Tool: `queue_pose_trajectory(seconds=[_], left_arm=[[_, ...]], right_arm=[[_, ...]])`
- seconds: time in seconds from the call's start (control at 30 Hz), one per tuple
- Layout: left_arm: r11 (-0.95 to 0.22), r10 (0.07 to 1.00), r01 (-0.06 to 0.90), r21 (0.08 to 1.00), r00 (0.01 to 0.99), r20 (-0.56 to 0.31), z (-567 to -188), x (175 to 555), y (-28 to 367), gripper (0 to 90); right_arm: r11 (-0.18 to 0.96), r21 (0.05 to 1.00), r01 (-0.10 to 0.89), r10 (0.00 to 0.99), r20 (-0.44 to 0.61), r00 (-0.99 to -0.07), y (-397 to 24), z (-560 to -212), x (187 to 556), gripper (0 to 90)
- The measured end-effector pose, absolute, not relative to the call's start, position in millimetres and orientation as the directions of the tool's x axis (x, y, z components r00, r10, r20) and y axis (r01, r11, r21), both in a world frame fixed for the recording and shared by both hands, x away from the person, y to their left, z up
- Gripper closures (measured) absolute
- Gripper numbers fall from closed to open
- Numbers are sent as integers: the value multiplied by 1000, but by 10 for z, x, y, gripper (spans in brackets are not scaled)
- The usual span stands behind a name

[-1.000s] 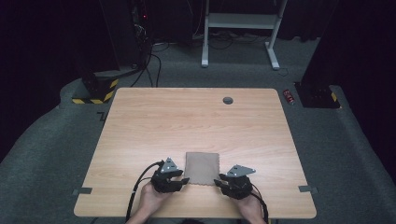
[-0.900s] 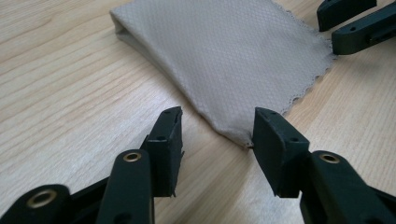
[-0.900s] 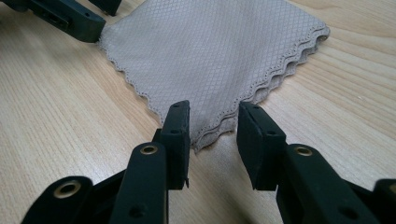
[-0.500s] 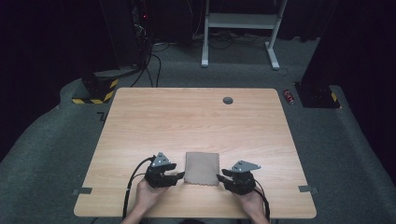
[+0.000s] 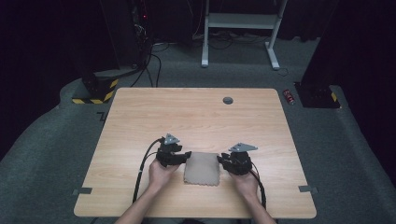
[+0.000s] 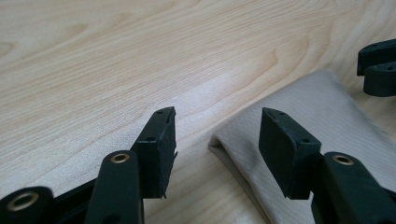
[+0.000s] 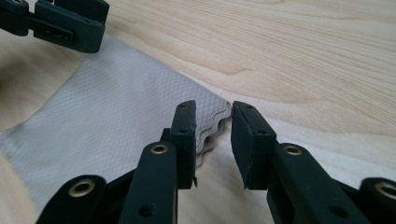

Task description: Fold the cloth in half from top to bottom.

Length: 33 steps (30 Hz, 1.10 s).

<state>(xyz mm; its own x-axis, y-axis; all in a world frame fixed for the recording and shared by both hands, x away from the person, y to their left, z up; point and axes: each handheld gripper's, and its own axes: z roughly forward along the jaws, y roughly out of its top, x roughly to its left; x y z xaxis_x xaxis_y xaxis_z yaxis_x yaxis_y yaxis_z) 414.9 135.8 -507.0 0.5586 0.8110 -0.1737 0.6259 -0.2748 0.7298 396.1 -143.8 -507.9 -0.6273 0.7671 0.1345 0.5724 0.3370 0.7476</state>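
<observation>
Now your left gripper (image 6: 217, 135) sits parted at the folded beige cloth (image 5: 201, 168), which lies on the table (image 5: 196, 116) near you; your right gripper (image 7: 213, 135), jaws just narrowing, brackets its corner without pinching.

A light wooden table (image 5: 196, 116) with a small dark round cap (image 5: 228, 100) near its far edge stands on grey carpet (image 5: 327, 140), a white metal frame (image 5: 240, 21) behind it.

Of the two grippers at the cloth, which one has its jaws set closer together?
The right gripper: its jaws leave a narrow gap at the scalloped corner of the folded beige cloth. The left gripper stands wider, open at the cloth's folded corner.
</observation>
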Motion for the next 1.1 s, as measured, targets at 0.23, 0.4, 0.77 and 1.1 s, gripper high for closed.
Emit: queue_pose_trajectory(seconds=[0.23,0.4,0.77,1.1], left_arm=[[-312,823,628,712,553,-127,-5128,4271,1268,492],[-350,825,611,710,560,-75,-5167,4284,1248,547],[-390,772,588,709,628,-96,-5167,4272,1229,818],[-351,769,597,721,623,-141,-5152,4302,1281,885]], right_arm=[[329,731,597,790,133,-599,-1294,-5110,4132,700],[369,702,609,795,101,-598,-1224,-5168,4210,721],[428,683,591,766,73,-639,-1197,-5143,4256,875],[435,691,578,762,59,-644,-1177,-5059,4307,879]])
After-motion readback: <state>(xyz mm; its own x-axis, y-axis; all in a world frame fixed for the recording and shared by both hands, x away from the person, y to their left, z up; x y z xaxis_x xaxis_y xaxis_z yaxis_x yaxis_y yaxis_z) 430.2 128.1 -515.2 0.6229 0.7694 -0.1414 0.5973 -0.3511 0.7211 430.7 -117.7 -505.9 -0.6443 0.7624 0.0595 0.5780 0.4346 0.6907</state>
